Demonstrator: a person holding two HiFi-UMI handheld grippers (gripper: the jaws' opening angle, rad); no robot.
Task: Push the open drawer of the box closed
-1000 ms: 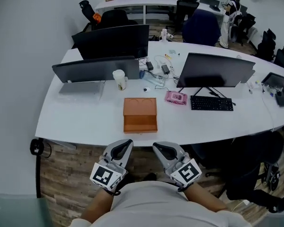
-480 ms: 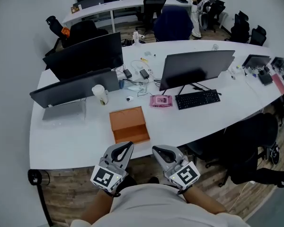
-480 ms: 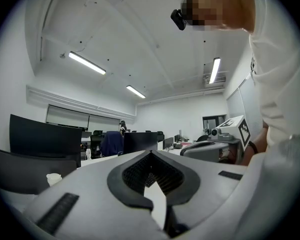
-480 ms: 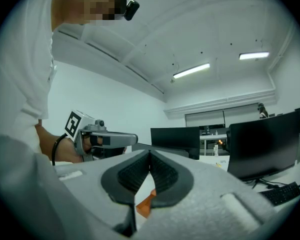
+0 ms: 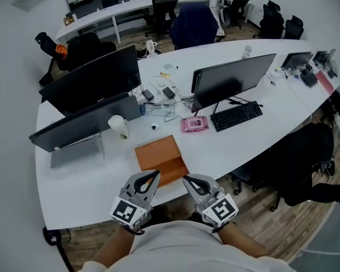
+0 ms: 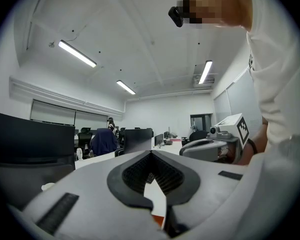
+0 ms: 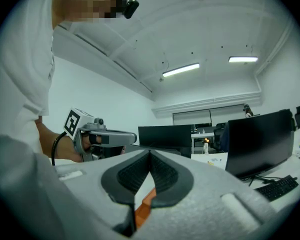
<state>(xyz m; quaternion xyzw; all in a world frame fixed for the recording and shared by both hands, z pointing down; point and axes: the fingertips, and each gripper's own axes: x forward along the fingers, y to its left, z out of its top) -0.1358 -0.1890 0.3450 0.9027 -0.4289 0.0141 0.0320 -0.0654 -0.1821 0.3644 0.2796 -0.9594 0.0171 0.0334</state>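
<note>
An orange box [image 5: 157, 153] lies on the white table [image 5: 90, 186] near its front edge, its drawer [image 5: 171, 172] drawn out toward me. My left gripper [image 5: 151, 176] is shut and empty, held just short of the drawer's front. Beside it my right gripper [image 5: 188, 179] is also shut and empty, slightly right of the box. In the left gripper view the left gripper [image 6: 151, 153] shows closed jaws, with a sliver of the orange box [image 6: 159, 220] below. The right gripper [image 7: 150, 154] is closed in its own view too, with the box [image 7: 142, 207] showing in the slit.
Behind the box stand a paper cup [image 5: 118, 126], a laptop [image 5: 82, 126], two monitors [image 5: 232, 79], a pink pack [image 5: 194, 124], a keyboard [image 5: 236, 115] and loose cables [image 5: 161, 92]. A black chair [image 5: 303, 163] stands at the right.
The head view has swung and come nearer: the table and box now sit lower, closer to the grippers, and look turned. Both grippers keep their place in front of my body, still shut.
</note>
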